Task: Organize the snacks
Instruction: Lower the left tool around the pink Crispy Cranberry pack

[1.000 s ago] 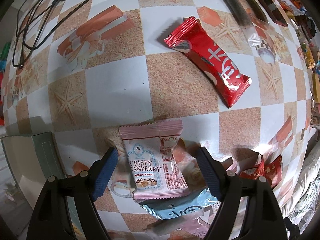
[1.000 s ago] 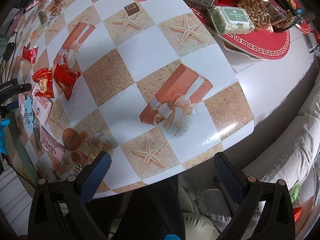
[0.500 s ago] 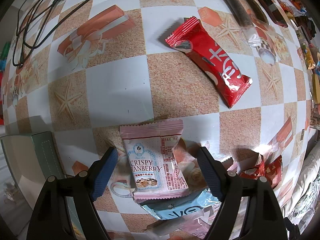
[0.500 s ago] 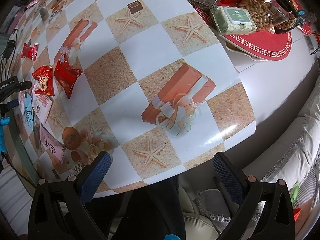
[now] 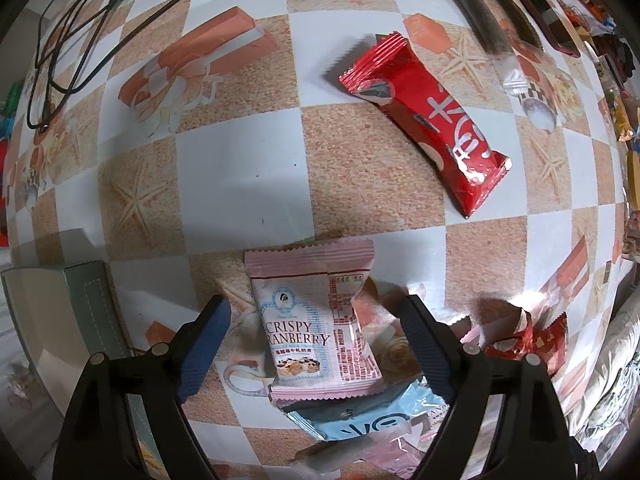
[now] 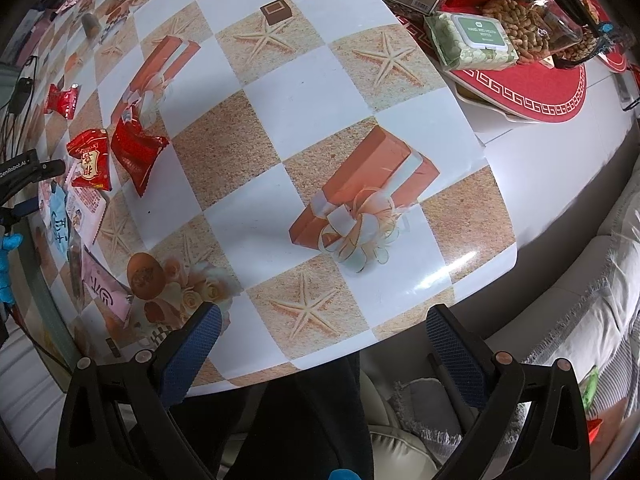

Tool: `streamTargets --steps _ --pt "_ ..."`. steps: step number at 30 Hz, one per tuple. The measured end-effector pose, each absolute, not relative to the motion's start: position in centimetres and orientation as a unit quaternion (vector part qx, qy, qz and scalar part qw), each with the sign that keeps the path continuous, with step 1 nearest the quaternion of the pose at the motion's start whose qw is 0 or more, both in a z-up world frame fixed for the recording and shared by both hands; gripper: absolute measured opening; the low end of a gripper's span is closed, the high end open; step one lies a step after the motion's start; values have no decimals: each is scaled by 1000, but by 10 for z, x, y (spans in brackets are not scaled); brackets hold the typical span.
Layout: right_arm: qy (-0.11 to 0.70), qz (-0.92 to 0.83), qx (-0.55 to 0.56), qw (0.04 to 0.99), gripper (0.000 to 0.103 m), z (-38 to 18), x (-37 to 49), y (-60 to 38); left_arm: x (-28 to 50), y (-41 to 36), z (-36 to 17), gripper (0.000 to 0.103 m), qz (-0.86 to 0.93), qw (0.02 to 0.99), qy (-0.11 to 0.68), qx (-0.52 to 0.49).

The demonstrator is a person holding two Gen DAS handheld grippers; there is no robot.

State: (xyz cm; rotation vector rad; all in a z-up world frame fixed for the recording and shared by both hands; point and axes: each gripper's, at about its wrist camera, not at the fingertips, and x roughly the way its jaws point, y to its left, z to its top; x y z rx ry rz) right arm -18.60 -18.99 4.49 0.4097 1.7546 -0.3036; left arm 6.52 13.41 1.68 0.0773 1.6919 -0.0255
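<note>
Lying flat on the cloth (image 5: 248, 184), pink pack (image 5: 316, 320), lower edge overlapping blue pack (image 5: 372, 420). Straddled by left gripper (image 5: 316, 330), jaws wide and just spread a little further, pads clear of both sides: released, not gripped. Probably placed here beside its pile, or about to be taken afresh. Up and right of pink pack, well apart, red bar (image 5: 428, 120), likely next to sort. Farther right, red sachets (image 6: 108, 152). Right gripper (image 6: 324, 354) idle past the cloth's edge, well right of pink pack, jaws wide, empty.
</note>
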Motion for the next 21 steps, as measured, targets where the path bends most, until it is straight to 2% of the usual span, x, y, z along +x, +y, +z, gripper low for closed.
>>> streamTargets --steps 21 --pt "763 -127 175 609 103 44 -187 -188 62 141 15 91 -11 662 748 36"
